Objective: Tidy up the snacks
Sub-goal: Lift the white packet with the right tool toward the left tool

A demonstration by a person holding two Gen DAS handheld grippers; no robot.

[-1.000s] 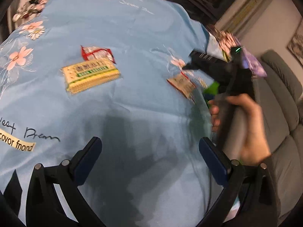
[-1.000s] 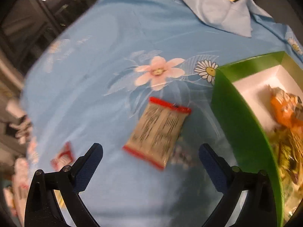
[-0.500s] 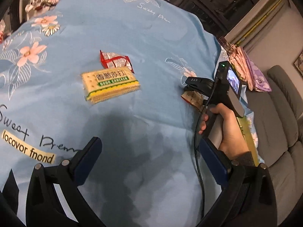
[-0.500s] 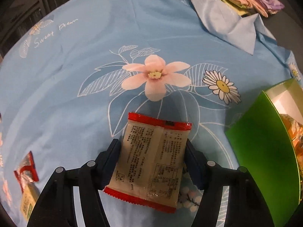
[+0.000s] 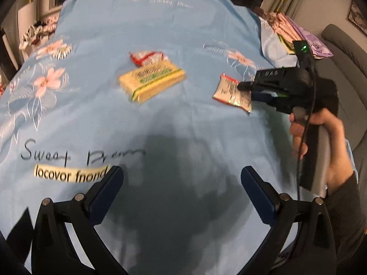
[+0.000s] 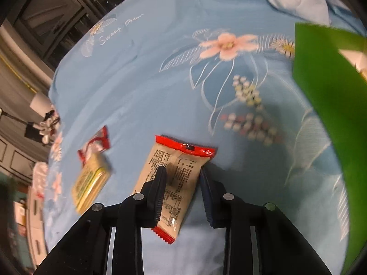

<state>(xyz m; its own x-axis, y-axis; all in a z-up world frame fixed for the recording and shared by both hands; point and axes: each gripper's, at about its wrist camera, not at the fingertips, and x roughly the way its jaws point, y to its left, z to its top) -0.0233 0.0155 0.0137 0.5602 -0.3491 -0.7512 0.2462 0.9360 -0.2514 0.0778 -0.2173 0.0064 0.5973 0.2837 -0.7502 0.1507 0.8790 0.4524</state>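
A beige snack packet with red ends [image 6: 183, 151] lies on the blue flowered cloth [image 6: 142, 73]. My right gripper [image 6: 182, 170] is closing on it, and both pads press its sides so that it buckles. The left wrist view shows the same packet [image 5: 229, 90] at the tip of the right gripper [image 5: 245, 87], which a hand [image 5: 321, 137] holds. A yellow cracker pack [image 5: 152, 80] and a small red-and-white packet [image 5: 146, 57] lie further left. My left gripper [image 5: 181, 174] hovers open over bare cloth with nothing between its fingers.
A green box [image 6: 332, 87] with a white inside stands to the right of the held packet. Folded fabrics [image 5: 298, 32] lie at the cloth's far right edge, beside a grey sofa [image 5: 344, 52]. The cracker pack [image 6: 91, 181] sits left of the right gripper.
The right gripper's jaws went from wide open to tight around the beige packet. It came down over the packet. The left gripper shifted, so the cracker pack sits nearer the middle of its view.
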